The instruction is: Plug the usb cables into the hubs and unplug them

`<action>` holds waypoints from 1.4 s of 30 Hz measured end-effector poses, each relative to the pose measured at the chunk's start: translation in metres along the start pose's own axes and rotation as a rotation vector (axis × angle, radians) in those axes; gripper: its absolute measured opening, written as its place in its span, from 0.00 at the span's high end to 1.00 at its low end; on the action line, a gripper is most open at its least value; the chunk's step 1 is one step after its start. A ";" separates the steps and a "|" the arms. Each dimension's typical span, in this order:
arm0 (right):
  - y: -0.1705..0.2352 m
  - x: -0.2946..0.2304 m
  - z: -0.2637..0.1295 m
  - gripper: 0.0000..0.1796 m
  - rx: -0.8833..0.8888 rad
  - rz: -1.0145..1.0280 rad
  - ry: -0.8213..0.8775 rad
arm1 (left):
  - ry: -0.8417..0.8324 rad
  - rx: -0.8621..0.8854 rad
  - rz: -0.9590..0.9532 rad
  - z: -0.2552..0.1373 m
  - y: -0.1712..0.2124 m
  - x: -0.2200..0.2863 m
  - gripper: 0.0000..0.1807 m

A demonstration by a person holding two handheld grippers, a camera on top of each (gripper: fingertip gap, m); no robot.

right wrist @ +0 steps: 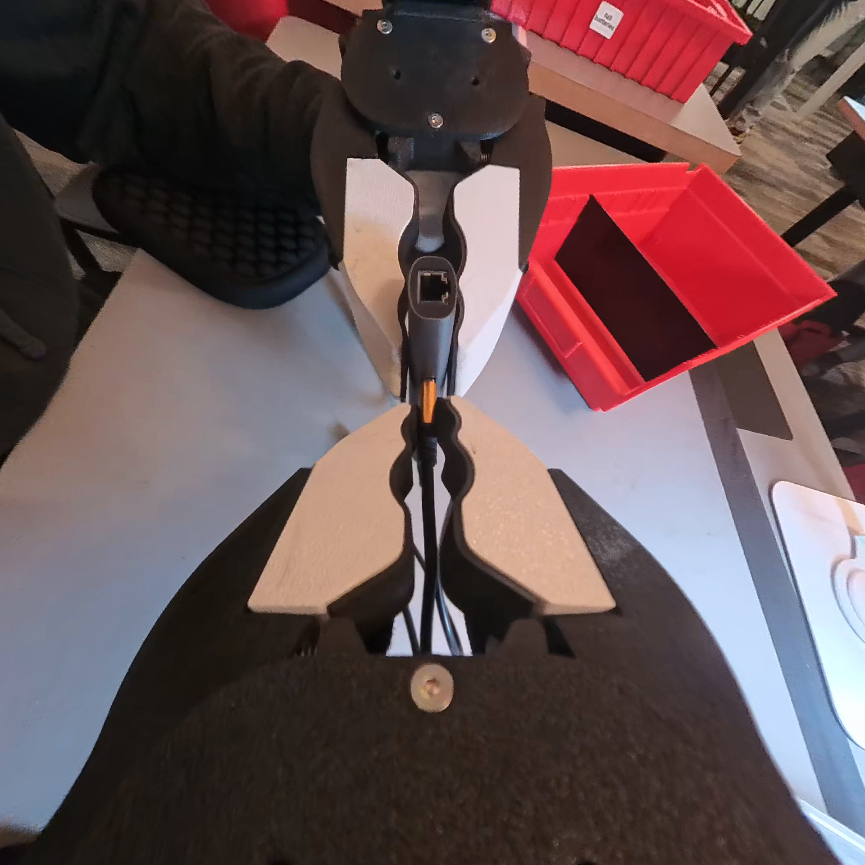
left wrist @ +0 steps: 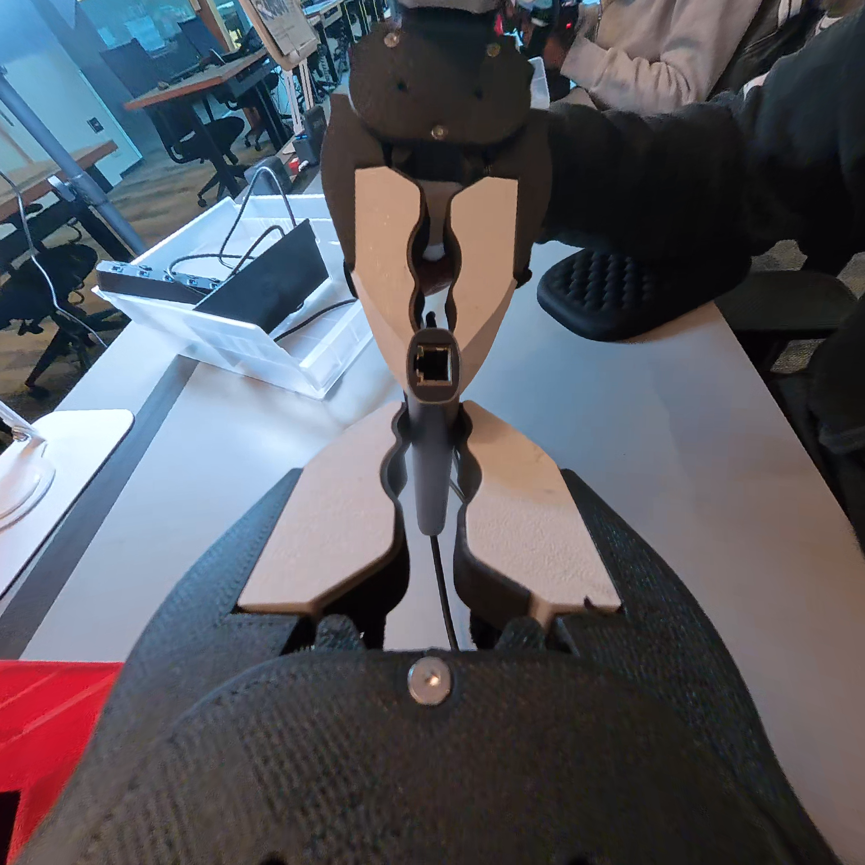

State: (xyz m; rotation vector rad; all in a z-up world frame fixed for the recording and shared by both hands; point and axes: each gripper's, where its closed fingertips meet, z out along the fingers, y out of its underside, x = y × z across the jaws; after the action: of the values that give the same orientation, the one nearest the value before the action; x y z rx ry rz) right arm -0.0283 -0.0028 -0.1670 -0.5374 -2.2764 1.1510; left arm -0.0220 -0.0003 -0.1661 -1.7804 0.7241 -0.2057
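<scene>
Right wrist view: right gripper (right wrist: pixel 428 416) fingers pinch the orange-collared usb cable (right wrist: pixel 429 407) plug, seated in or right at the grey hub (right wrist: pixel 429 299); which one, I cannot tell. Left gripper (left wrist: pixel 430 421) fingers clamp the hub above the desk (left wrist: pixel 608 421). Judged mid-cycle, with more hubs waiting in the clear tray (left wrist: pixel 323 370); grippers face tip to tip.

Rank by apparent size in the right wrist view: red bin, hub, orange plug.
1. red bin, largest by far.
2. hub, held in the left tool.
3. orange plug, smallest, gripped by the right tool.
</scene>
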 end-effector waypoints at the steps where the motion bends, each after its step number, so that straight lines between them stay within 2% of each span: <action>1: -0.001 0.000 -0.001 0.96 0.011 0.006 -0.011 | -0.004 0.004 0.005 -0.001 -0.002 0.000 0.90; 5: -0.007 -0.001 -0.003 0.96 0.060 0.011 -0.043 | -0.001 0.025 0.011 -0.006 -0.011 0.002 0.90; 7: 0.001 0.003 -0.006 0.96 0.023 0.002 -0.027 | -0.021 0.009 0.024 -0.011 -0.011 -0.001 0.90; 8: 0.021 0.015 -0.015 0.96 -0.059 0.002 0.028 | -0.075 0.047 0.010 -0.028 -0.016 -0.014 0.90; 9: 0.032 0.028 -0.029 0.96 -0.043 0.041 0.075 | -0.129 0.124 -0.032 -0.052 -0.026 -0.030 0.90; 11: 0.013 0.042 -0.061 0.96 0.140 0.138 0.094 | -0.169 0.207 -0.076 -0.085 -0.035 -0.046 0.90; 15: -0.046 0.078 -0.126 0.96 0.289 0.014 0.354 | -0.158 0.247 -0.123 -0.077 -0.032 -0.048 0.90; 17: -0.052 0.100 -0.163 0.96 0.308 -0.038 0.556 | -0.156 0.243 -0.145 -0.071 -0.024 -0.050 0.90; 19: -0.035 0.121 -0.195 0.96 0.263 -0.050 0.749 | -0.138 0.238 -0.162 -0.065 -0.019 -0.050 0.90; 23: 0.028 0.150 -0.218 0.96 0.165 0.041 0.875 | -0.099 0.226 -0.182 -0.052 -0.013 -0.044 0.90; 25: 0.075 0.161 -0.208 0.96 0.038 0.134 0.849 | -0.086 0.212 -0.180 -0.045 -0.010 -0.040 0.91; 27: 0.125 0.165 -0.194 0.94 -0.163 0.231 0.814 | -0.081 0.207 -0.182 -0.040 -0.008 -0.037 0.91; 29: 0.144 0.167 -0.186 0.79 -0.278 0.230 0.826 | -0.074 0.204 -0.188 -0.036 -0.006 -0.036 0.90; 30: 0.138 0.166 -0.181 0.74 -0.267 0.226 0.818 | -0.067 0.203 -0.190 -0.035 -0.006 -0.035 0.91; 33: 0.089 0.151 -0.157 0.72 -0.141 0.165 0.715 | -0.048 0.206 -0.193 -0.034 -0.005 -0.033 0.91; 37: 0.028 0.091 -0.091 0.74 -0.070 0.045 0.382 | -0.032 0.201 -0.184 -0.032 -0.005 -0.030 0.90; 40: 0.010 0.040 -0.030 0.77 -0.119 -0.036 0.162 | -0.028 0.183 -0.164 -0.028 -0.005 -0.025 0.90; 42: 0.016 0.022 0.005 0.78 -0.198 -0.092 0.117 | -0.019 0.169 -0.146 -0.025 -0.005 -0.020 0.91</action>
State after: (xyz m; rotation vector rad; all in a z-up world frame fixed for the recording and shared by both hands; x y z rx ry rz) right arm -0.0469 0.0156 -0.1760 -0.5539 -2.3004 0.8328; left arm -0.0482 -0.0079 -0.1486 -1.6718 0.5469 -0.3374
